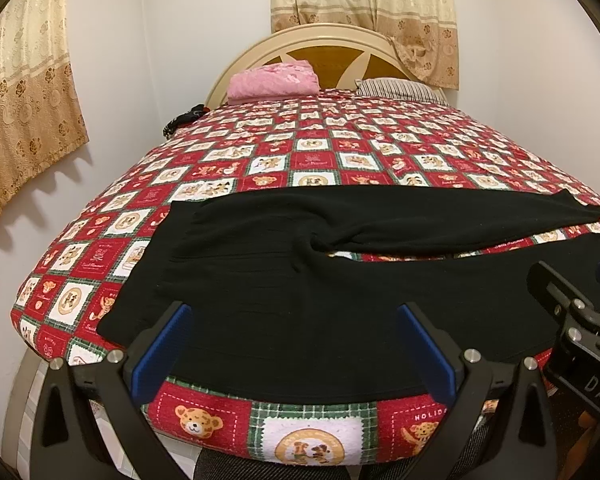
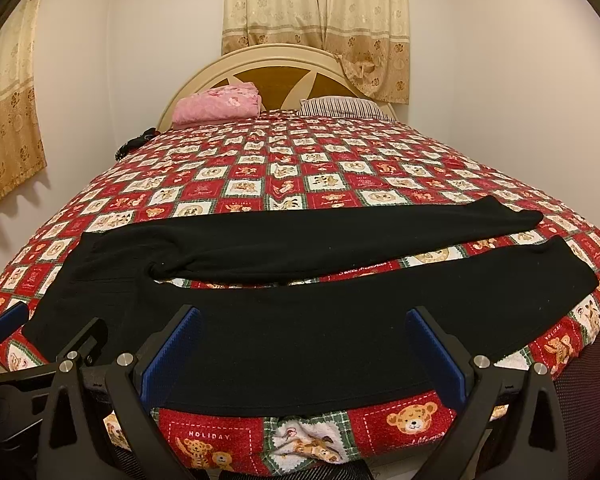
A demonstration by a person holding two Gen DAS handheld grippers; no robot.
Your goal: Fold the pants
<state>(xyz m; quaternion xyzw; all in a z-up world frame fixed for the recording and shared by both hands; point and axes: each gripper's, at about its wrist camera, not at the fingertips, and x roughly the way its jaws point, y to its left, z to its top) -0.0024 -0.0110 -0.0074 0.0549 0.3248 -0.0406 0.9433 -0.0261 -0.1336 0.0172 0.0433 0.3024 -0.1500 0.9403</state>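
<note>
While hovering at the near bed edge: both grippers are waiting, nothing gripped.
Left gripper (image 1: 294, 346): fingers spread wide, holding nothing, sitting over the waist end.
Right gripper (image 2: 304, 348): fingers spread wide, empty, over the near leg.
Black pants (image 2: 300, 332): lying flat across the bear-print bedspread (image 2: 300, 168), legs splayed apart.
Risk: pinching quilt along with cloth, likely dragging both; uneven lifts are likely skewing the fold.

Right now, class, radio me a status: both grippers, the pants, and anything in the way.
Left gripper open, right gripper open, both at the bed's near edge. Black pants spread flat on bedspread, legs apart, unfolded. Nothing lying on them.
</note>
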